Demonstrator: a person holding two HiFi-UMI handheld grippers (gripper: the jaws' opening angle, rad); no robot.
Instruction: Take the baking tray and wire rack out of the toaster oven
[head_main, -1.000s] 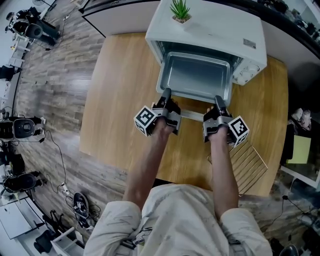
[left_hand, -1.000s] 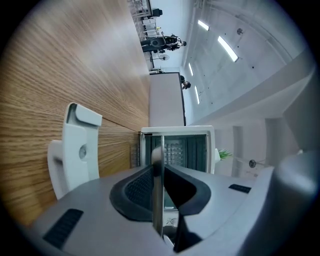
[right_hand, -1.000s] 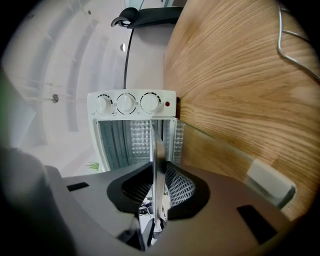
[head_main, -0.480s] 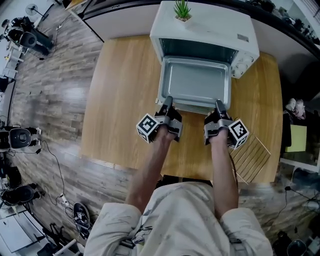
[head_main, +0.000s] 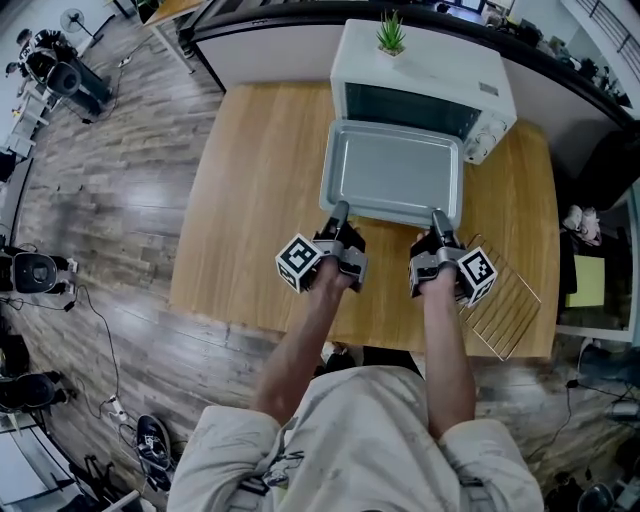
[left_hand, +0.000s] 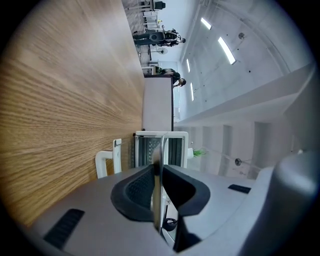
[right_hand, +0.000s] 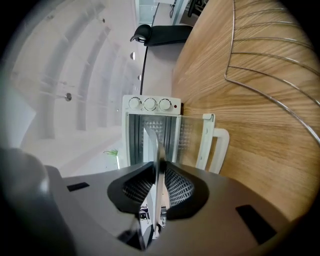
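Observation:
The grey baking tray (head_main: 392, 175) hangs level in front of the open white toaster oven (head_main: 428, 85), almost wholly outside it. My left gripper (head_main: 340, 213) is shut on the tray's near rim at its left corner, and my right gripper (head_main: 437, 217) is shut on the same rim at its right corner. In the left gripper view the rim's thin edge (left_hand: 157, 190) stands between the black pads (left_hand: 136, 190). The right gripper view shows the same edge (right_hand: 157, 175) pinched, with the oven (right_hand: 151, 122) behind it. The wire rack (head_main: 500, 305) lies on the table to my right.
The wooden table (head_main: 250, 190) holds the oven at its far edge, with a small potted plant (head_main: 391, 36) on top. The oven door (right_hand: 215, 142) hangs open below the tray. Camera gear and cables stand on the floor at left (head_main: 40, 270).
Both grippers have drawn the tray toward me and a little up, from half inside the oven to nearly clear of it. The grips on the rim are unchanged.

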